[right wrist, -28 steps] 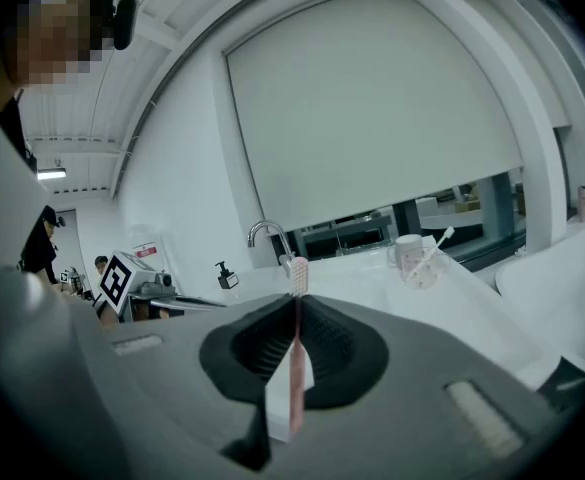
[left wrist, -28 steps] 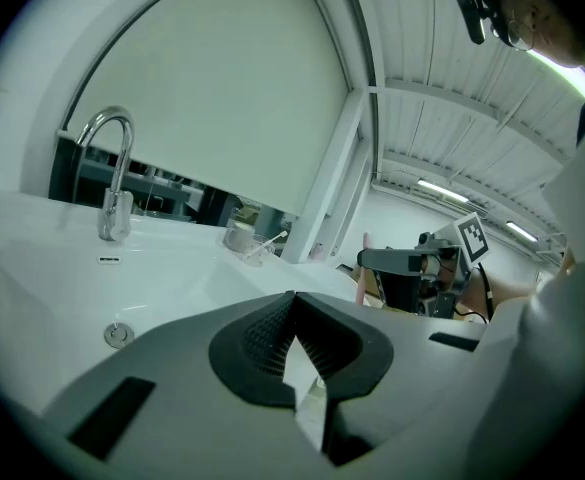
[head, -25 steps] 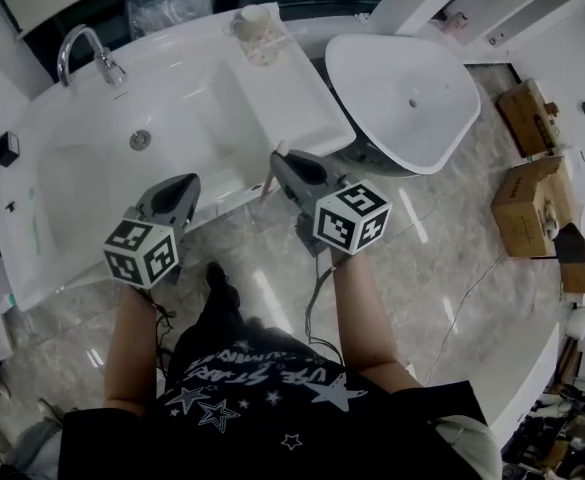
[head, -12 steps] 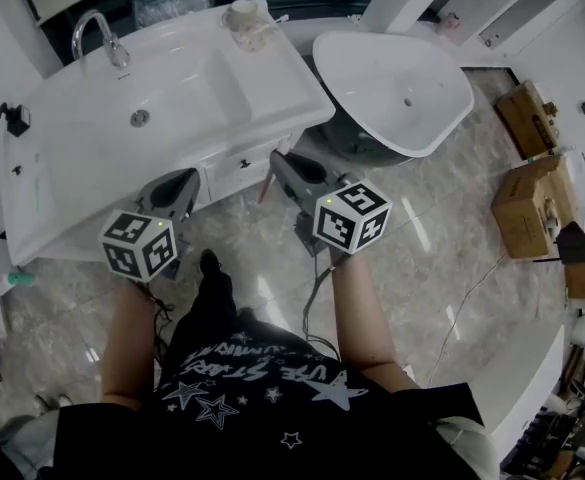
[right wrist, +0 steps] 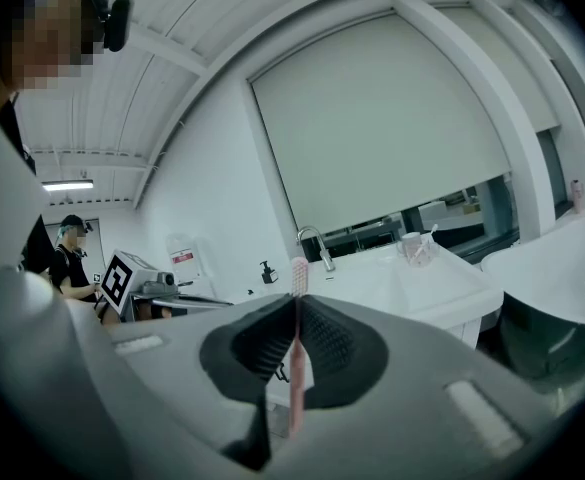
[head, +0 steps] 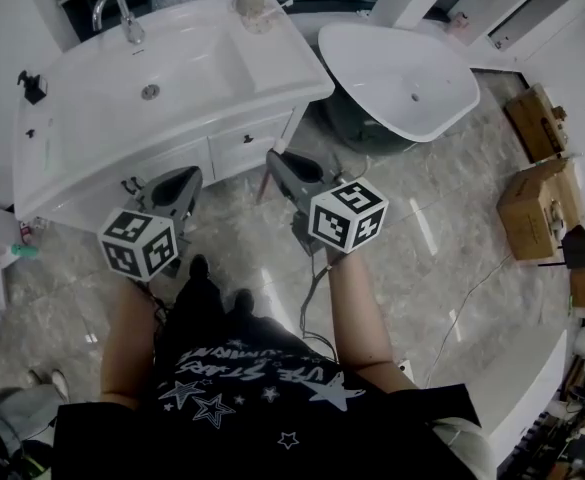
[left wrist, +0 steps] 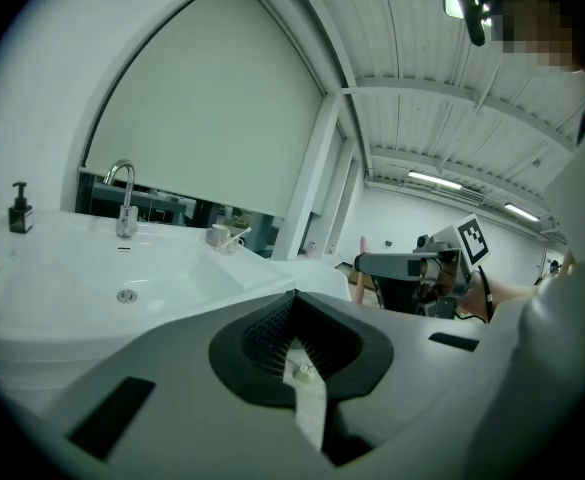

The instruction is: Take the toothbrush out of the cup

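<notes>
The white rectangular vanity counter (head: 272,58) stands ahead of both grippers. The chrome faucet (head: 122,13) sits at its rear, and the pale cup (head: 251,1) on its rear right corner. The white oval tub (head: 372,58) stands right of the counter, with the brown cardboard boxes (head: 535,193) farther right. The right gripper (head: 275,158), beside the left gripper (head: 184,178), clamps the pink toothbrush (right wrist: 297,368), well apart from the cup.

The head view is looking steeply down from above the person, with the washbasin (head: 102,108) lying far left. Both gripper views are sitting low and facing far along their jaws toward it. All three are sharing its faucet (head: 122,18) and cup (head: 252,1).
</notes>
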